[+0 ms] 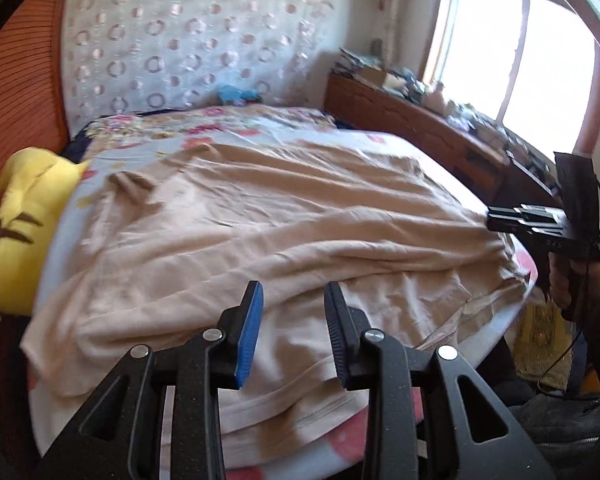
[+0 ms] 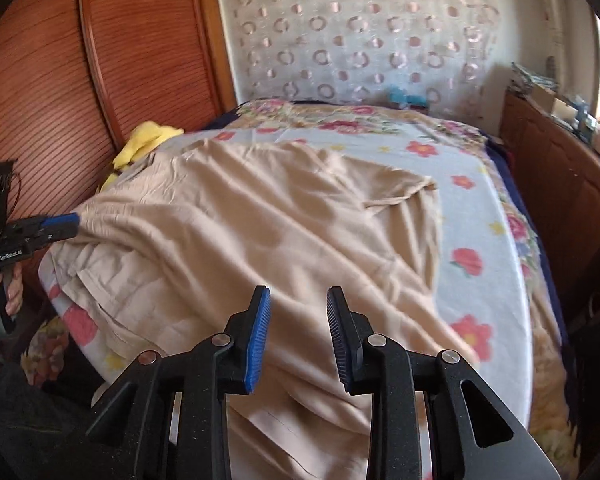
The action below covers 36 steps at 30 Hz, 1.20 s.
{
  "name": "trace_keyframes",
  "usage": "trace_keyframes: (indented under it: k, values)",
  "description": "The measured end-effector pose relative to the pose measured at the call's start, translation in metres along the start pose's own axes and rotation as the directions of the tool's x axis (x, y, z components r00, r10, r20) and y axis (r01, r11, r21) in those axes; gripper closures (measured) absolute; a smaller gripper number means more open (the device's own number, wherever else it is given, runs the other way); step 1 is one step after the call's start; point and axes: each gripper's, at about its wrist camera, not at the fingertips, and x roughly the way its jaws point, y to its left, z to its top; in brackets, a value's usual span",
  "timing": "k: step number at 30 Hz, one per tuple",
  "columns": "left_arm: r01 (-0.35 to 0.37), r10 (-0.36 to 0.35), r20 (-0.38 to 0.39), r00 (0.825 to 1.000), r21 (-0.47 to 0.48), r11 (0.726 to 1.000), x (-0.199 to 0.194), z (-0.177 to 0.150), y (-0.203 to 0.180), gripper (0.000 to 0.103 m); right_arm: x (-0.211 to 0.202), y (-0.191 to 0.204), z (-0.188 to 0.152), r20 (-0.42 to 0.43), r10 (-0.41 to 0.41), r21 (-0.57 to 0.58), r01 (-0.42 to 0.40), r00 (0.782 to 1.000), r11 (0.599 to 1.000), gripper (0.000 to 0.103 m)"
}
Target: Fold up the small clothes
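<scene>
A beige garment [image 1: 260, 216] lies spread and wrinkled on a floral bedsheet [image 1: 236, 136]; it also fills the middle of the right wrist view [image 2: 260, 216]. My left gripper [image 1: 294, 292] hovers open and empty over the garment's near hem. My right gripper [image 2: 298, 296] is open and empty above the garment's near edge. The right gripper also shows at the right edge of the left wrist view [image 1: 500, 218], beside the garment's right side. The left gripper shows at the left of the right wrist view [image 2: 70, 222], by the garment's left edge.
A yellow plush toy [image 1: 28, 216] lies at the bed's left side against an orange-brown headboard [image 2: 60, 80]. A patterned curtain [image 1: 188, 40] hangs behind the bed. A cluttered wooden cabinet [image 1: 420, 120] stands on the right under a window [image 1: 520, 48].
</scene>
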Motion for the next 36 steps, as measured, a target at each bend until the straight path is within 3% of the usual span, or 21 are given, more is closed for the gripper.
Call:
trace_keyframes:
  k: [6, 9, 14, 22, 27, 31, 32, 34, 36]
  values:
    - [0.111, -0.095, -0.143, 0.985, 0.112, 0.987, 0.046, 0.009, -0.037, 0.071, 0.031, -0.002, 0.002, -0.037, -0.003, -0.007, 0.003, 0.999, 1.0, 0.073]
    - [0.121, -0.09, -0.191, 0.977, 0.155, 0.98, 0.063, 0.013, -0.049, 0.071, 0.034, -0.007, 0.003, -0.034, -0.009, 0.007, 0.009, 0.999, 1.0, 0.073]
    - [0.059, -0.01, -0.201, 0.98, 0.238, 0.97, 0.084, 0.026, -0.06, 0.071, 0.03, -0.013, 0.004, -0.029, -0.018, 0.015, 0.019, 0.999, 1.0, 0.073]
    - [0.06, 0.011, -0.222, 0.975, 0.311, 0.948, 0.095, 0.034, -0.067, 0.071, 0.031, -0.032, 0.004, -0.049, -0.053, 0.08, 0.057, 0.997, 0.995, 0.073]
    - [0.128, -0.045, -0.261, 0.964, 0.313, 0.941, 0.092, 0.033, -0.066, 0.071, 0.033, -0.036, 0.005, -0.044, -0.036, 0.115, 0.041, 0.998, 0.992, 0.073]
    - [0.117, -0.037, -0.247, 0.968, 0.317, 0.941, 0.092, 0.032, -0.068, 0.071, 0.034, -0.034, 0.004, -0.042, -0.038, 0.113, 0.042, 0.998, 0.993, 0.073]
    - [0.111, -0.033, -0.243, 0.97, 0.319, 0.941, 0.092, 0.032, -0.068, 0.077, 0.034, -0.036, 0.004, -0.042, -0.038, 0.112, 0.042, 0.998, 0.993, 0.073]
    - [0.071, 0.007, -0.224, 0.975, 0.336, 0.939, 0.092, 0.033, -0.068, 0.1, 0.034, -0.037, 0.003, -0.04, -0.038, 0.111, 0.042, 0.998, 0.993, 0.073]
    - [0.075, 0.004, -0.227, 0.974, 0.335, 0.939, 0.091, 0.035, -0.067, 0.101, 0.033, -0.038, 0.003, -0.039, -0.036, 0.109, 0.04, 0.999, 0.993, 0.073]
